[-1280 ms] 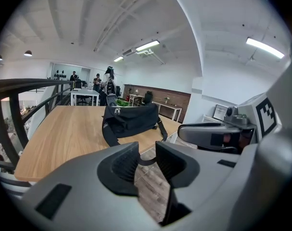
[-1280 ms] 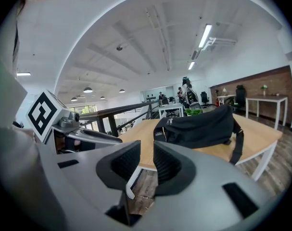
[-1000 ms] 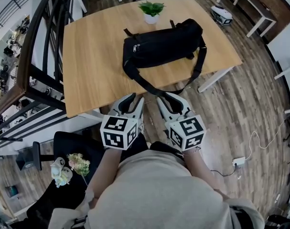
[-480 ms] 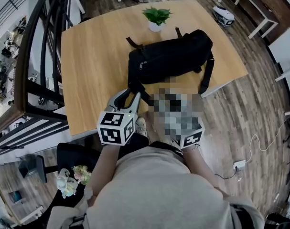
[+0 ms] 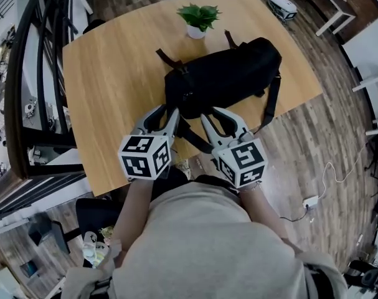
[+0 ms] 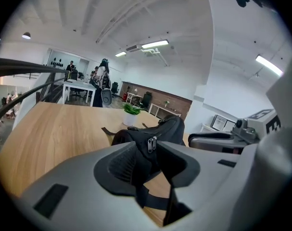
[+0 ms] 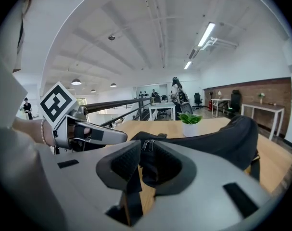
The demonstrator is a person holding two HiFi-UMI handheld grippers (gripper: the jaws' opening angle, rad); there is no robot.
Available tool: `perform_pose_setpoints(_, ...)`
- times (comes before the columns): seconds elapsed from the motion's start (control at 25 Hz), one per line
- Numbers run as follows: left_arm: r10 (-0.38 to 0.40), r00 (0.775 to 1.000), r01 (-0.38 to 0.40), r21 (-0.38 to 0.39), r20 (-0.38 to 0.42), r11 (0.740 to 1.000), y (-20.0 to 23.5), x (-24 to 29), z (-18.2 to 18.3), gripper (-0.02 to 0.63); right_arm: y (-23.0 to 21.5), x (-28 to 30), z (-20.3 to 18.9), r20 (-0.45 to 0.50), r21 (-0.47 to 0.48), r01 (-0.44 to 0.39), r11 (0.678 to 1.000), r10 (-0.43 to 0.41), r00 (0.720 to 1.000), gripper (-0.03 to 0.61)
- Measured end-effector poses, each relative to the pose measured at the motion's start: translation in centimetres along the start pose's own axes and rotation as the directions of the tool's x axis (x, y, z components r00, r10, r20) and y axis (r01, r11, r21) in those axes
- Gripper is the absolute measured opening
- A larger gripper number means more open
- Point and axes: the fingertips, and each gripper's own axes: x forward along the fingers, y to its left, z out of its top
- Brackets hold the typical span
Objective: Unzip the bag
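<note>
Ok so this is the approach stage, nothing's been unzipped yet. The black bag [image 5: 226, 76] is lying across the middle of the counter [image 5: 108, 73], just on the near side of a little potted plant [image 5: 199, 18], with its strap [image 5: 195, 137] trailing towards the near edge.

Both tools are side by side at the near edge, pointed at the bag's left end. The left gripper [image 5: 164, 112] has its fingers released, gap open, nothing pinched. In the left gripper view you just see the bag through the gap, and it looks a bit short of actual contact. Same story for the right gripper [image 5: 217, 114]: fingers apart and empty, with the bag lined up behind them.

The good news is the zipper pulls [image 6: 150, 144] are sitting right there on the left end of the bag, two of them hanging together, and both gripper views have them pretty much dead centre.

My guess for the next move: one gripper needs to close in and pinch a pull tab, while the other clamps the fabric or strap nearby so the bag doesn't just slide along the counter when the zip gets dragged. Those tabs are small and floppy, so the pinch has to be lined up carefully.
</note>
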Motion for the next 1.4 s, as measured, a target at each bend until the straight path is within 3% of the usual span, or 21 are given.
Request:
perform_pose_setpoints(0.2, -0.043, 0.999, 0.041, -0.086, -0.016, 0.995, 1.7, 1.5, 0.0, 0.167, -0.5, 2.3, 0.3, -0.022, -0.014, 0.002, 1.0, -0.003, 1.0, 0.089)
perform_pose_setpoints(0.52, -0.136, 0.987, 0.12, -0.18, -0.083, 0.976, 1.9, 3.2, -1.9, 0.172, -0.4, 4.1, -0.2, -0.054, -0.032, 0.004, 0.999, -0.006, 0.998, 0.089)
perform_pose_setpoints(0.8, -0.178, 0.979, 0.158, -0.183, -0.098, 0.97, 1.9, 4.2, -2.4, 0.157, -0.3, 4.5, -0.9, -0.08, -0.141, 0.033, 0.989, -0.044, 0.996, 0.089)
perform_pose_setpoints(1.04, -0.221, 0.972, 0.202, -0.196, -0.08, 0.96, 1.5, 4.3, -2.3, 0.09, 0.0, 5.3, -0.9, -0.073, -0.316, 0.068, 0.946, -0.096, 0.993, 0.077)
perform_pose_setpoints(1.4, -0.234, 0.97, 0.214, -0.217, -0.072, 0.952, 1.5, 4.2, -2.2, 0.077, 0.2, 6.6, -1.7, -0.075, -0.519, 0.1, 0.849, -0.162, 0.984, 0.079)
